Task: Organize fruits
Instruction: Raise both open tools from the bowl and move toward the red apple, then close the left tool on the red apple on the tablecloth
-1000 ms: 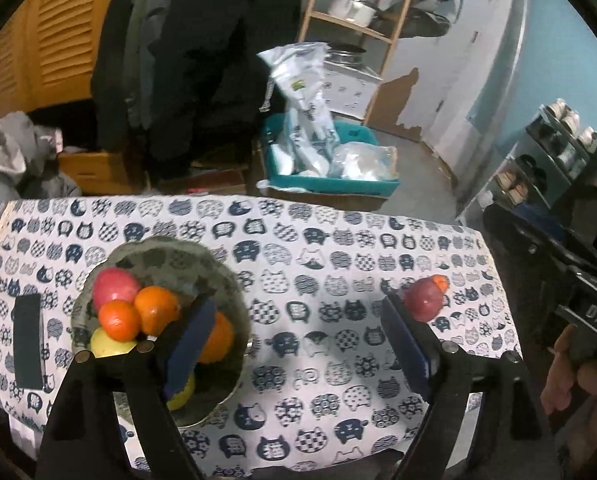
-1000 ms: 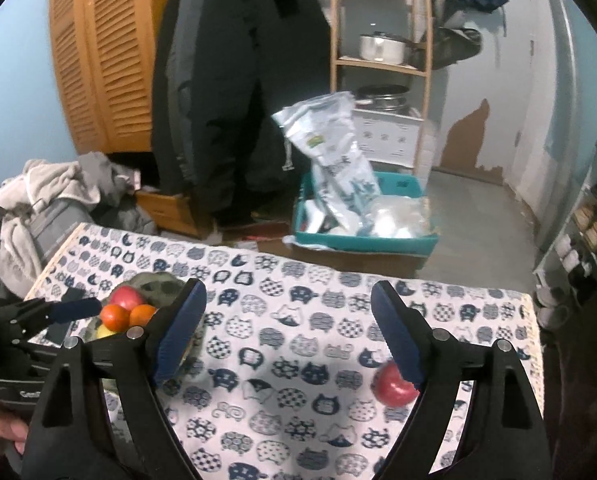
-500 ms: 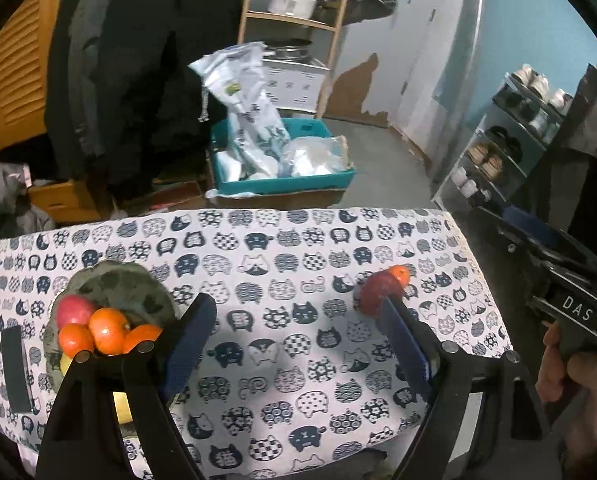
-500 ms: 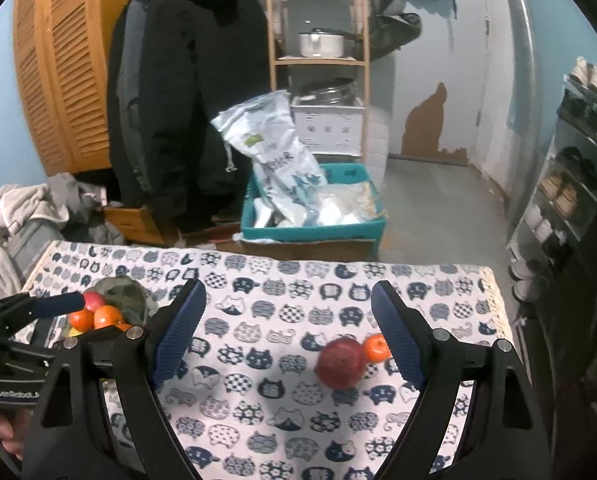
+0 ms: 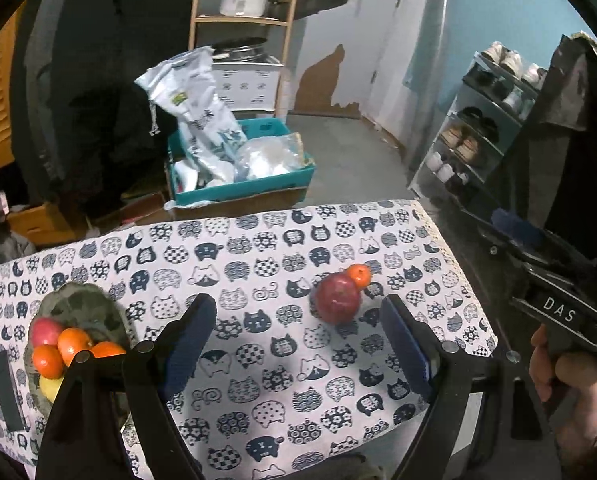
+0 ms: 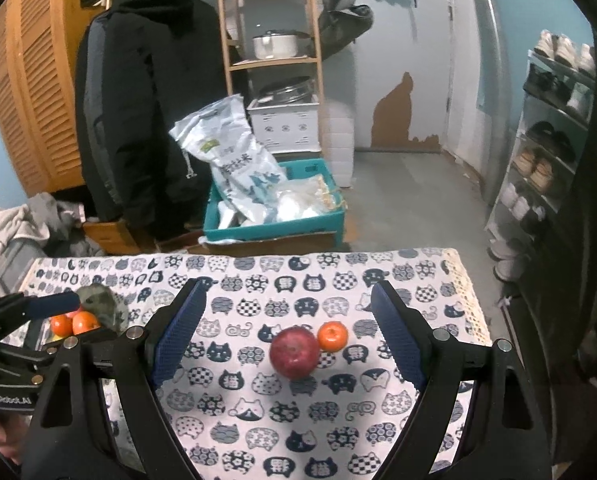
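Note:
A red apple (image 5: 337, 298) and a small orange (image 5: 358, 275) touch each other on the cat-print tablecloth (image 5: 258, 360); both also show in the right wrist view, apple (image 6: 294, 353) and orange (image 6: 332, 335). A grey-green bowl (image 5: 80, 308) at the left holds a red apple, several oranges and a yellow fruit; it also shows in the right wrist view (image 6: 102, 304). My left gripper (image 5: 298, 344) is open and empty, above the cloth near the loose apple. My right gripper (image 6: 286, 328) is open and empty, with the apple between its fingers' lines.
A black strip (image 5: 6, 392) lies on the cloth left of the bowl. Beyond the table's far edge stand a teal crate with bags (image 5: 238, 168), a wooden shelf (image 6: 274, 60) and a shoe rack (image 5: 482, 120). The table's right edge (image 6: 470, 300) is near the loose fruit.
Both grippers have swung to the right, away from the bowl and toward the loose apple and orange. Both stay open and empty. The fruit has not moved.

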Demonstrator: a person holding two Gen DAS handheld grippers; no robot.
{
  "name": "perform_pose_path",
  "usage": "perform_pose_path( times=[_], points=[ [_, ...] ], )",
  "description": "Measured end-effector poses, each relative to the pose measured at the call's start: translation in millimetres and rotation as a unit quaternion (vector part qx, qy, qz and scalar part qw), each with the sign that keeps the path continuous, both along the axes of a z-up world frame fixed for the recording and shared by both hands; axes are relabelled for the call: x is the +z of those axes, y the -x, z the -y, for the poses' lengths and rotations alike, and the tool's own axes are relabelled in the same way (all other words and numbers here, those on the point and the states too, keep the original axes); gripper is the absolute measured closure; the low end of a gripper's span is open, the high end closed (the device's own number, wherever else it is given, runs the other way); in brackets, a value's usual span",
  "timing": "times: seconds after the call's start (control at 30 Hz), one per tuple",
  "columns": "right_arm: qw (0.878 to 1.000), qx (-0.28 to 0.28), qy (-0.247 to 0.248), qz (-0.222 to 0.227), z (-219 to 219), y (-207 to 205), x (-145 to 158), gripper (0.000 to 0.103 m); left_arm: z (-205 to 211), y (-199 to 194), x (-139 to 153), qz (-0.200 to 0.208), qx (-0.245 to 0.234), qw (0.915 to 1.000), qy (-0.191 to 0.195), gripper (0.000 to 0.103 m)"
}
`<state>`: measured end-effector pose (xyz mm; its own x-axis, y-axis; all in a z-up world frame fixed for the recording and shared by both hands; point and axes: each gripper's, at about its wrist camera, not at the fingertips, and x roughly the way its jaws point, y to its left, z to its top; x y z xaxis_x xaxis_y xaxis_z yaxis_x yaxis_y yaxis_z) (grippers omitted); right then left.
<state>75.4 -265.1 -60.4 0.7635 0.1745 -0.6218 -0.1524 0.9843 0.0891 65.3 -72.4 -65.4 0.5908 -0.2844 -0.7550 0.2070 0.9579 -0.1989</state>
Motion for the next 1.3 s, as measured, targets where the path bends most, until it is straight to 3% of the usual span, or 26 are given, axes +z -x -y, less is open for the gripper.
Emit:
perform_pose_path(
  times=[0.47,0.67,1.3],
  points=[
    [0.999,-0.037,0.021,-0.017,36,-4,-16,0.019,44,-19,-20,-0.024,-0.035,0.999,-0.012,0.017],
    [0.997,-0.049,0.042,-0.045,47,-15,-40,0.018,62,-32,-41,-0.047,-0.047,0.9975,-0.025,0.017],
    [0.983,-0.099,-0.015,-0.155,94,-62,-122,0.018,103,-82,-129,-0.132,-0.06,0.9893,-0.02,0.017]
  ],
)
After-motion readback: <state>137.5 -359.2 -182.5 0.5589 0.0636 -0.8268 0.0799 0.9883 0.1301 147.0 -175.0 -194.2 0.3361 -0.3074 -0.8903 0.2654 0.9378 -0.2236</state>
